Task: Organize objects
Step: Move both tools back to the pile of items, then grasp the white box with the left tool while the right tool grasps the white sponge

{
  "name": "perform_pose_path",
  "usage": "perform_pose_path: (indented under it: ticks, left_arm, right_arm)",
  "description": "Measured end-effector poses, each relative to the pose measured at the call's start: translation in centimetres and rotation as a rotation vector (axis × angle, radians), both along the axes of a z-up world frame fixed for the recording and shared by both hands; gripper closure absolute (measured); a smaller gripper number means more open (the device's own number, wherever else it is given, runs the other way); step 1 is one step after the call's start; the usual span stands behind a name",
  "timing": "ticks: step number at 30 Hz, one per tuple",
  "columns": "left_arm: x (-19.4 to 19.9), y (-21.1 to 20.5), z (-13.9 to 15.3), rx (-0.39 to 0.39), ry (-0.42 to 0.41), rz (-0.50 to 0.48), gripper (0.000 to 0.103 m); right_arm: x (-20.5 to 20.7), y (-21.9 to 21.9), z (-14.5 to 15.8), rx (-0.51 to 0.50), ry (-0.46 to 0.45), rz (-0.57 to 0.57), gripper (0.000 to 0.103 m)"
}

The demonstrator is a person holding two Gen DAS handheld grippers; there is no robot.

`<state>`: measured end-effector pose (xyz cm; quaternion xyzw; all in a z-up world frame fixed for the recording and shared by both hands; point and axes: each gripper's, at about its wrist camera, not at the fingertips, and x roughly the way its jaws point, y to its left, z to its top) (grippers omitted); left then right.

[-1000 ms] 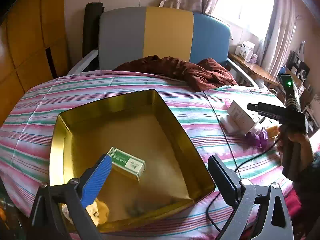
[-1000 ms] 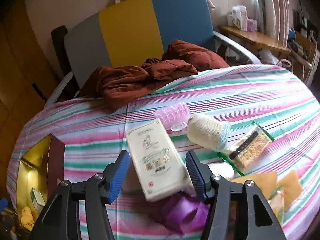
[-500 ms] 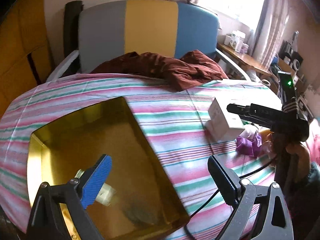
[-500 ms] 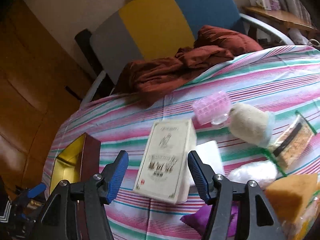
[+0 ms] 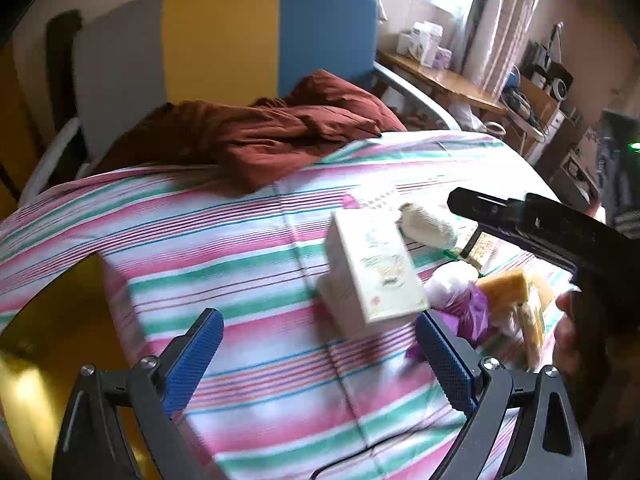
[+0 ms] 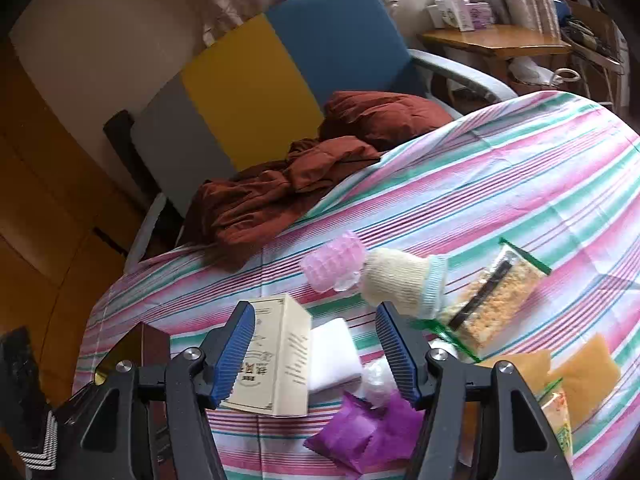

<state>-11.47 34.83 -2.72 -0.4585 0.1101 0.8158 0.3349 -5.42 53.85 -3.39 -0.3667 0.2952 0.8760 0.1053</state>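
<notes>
A cream carton box [image 5: 376, 268] [image 6: 276, 356] stands tilted on the striped tablecloth [image 5: 240, 248], leaning on a white block [image 6: 334, 354]. My left gripper [image 5: 316, 364] is open and empty just in front of the box. My right gripper [image 6: 316, 352] is open; its left pad [image 6: 234, 356] is beside the box, and the jaws straddle the box and the white block. The right gripper also shows in the left wrist view [image 5: 532, 224]. The gold tin [image 5: 52, 344] [image 6: 128, 350] sits at the left.
Near the box lie a pink curler [image 6: 334, 260], a cream sock [image 6: 404, 282], a snack bag [image 6: 492, 300], purple wrappers [image 6: 360, 436], yellow sponges [image 6: 584, 376] and a clear bag [image 5: 450, 284]. A brown cloth [image 5: 260, 140] lies at the table's back edge before the chair [image 5: 224, 36].
My left gripper has swung right from above the gold tin to face the cream box. My right gripper has moved down to the box, which now stands more upright between its fingers.
</notes>
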Motion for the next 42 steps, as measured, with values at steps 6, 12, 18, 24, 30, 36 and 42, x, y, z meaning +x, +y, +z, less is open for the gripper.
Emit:
perform_pose_path:
  ticks: [6, 12, 18, 24, 30, 36, 42]
  left_arm:
    - [-1.1, 4.5, -1.8, -0.045, -0.026, -0.025, 0.006]
    - [-2.1, 6.9, -4.1, -0.103, -0.054, -0.038, 0.010]
    - [-2.6, 5.0, -4.8, -0.032, -0.098, -0.022, 0.051]
    - [-2.2, 0.2, -3.2, 0.028, -0.088, 0.045, 0.051]
    - [-1.3, -4.7, -0.6, 0.073, -0.058, 0.089, 0.051]
    - [-0.2, -8.6, 1.2, 0.105, -0.037, 0.111, 0.051]
    - [0.9, -12.3, 2.4, 0.146, -0.049, 0.137, 0.050]
  right_arm:
    - [0.5, 1.6, -0.6, -0.027, -0.023, -0.048, 0.039]
    - [0.4, 1.7, -0.7, -0.030, -0.025, -0.049, 0.039]
    - [-0.2, 1.3, -1.6, -0.047, -0.045, -0.005, 0.039]
    - [-2.1, -1.6, -3.2, 0.000, -0.121, 0.150, 0.039]
    - [-3.4, -6.2, -4.5, 0.138, -0.187, 0.334, 0.023]
    - [-3.4, -8.6, -5.7, 0.270, -0.265, 0.414, 0.023]
    - [-3.6, -10.3, -7.1, 0.507, -0.379, 0.456, 0.023]
